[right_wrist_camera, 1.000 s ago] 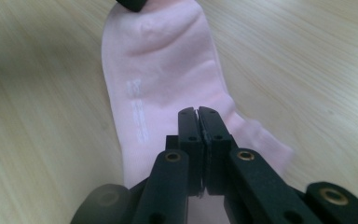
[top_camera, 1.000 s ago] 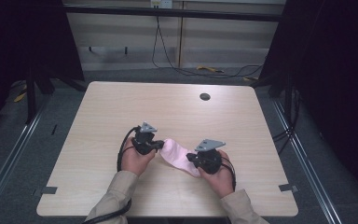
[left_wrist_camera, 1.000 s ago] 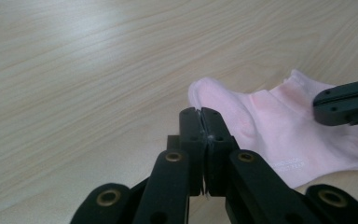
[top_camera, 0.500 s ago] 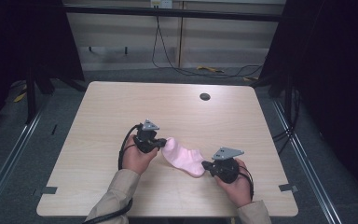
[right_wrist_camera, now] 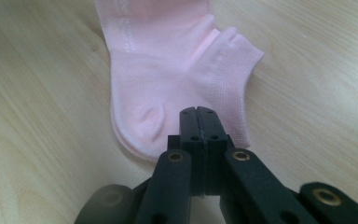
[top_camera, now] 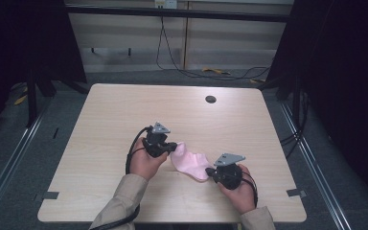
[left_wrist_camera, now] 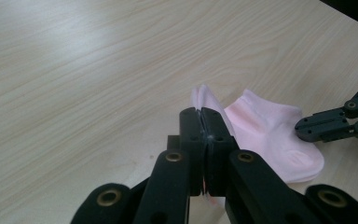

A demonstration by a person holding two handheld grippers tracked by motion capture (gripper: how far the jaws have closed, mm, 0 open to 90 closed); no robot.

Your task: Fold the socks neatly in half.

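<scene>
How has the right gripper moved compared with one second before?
Yes. The right gripper has moved toward the table's near right corner, farther from the dark round hole, off the pink socks.

**A pale table in a dark-curtained bay**

A light wood-grain table (top_camera: 124, 120) with rounded corners stands on grey carpeted floor (top_camera: 52, 110). A round black cable grommet (top_camera: 210, 99) sits near its far edge. Metal rails (top_camera: 9, 167) run along the floor on both sides of the table. Black curtains (top_camera: 345, 72) hang at left and right, leaving those sides in deep shadow. Behind the table, a beige panelled wall (top_camera: 124, 38) is crossed by a dark horizontal bar (top_camera: 182, 13), and black cables (top_camera: 172, 52) trail down it onto the floor. Light falls evenly from above
</scene>
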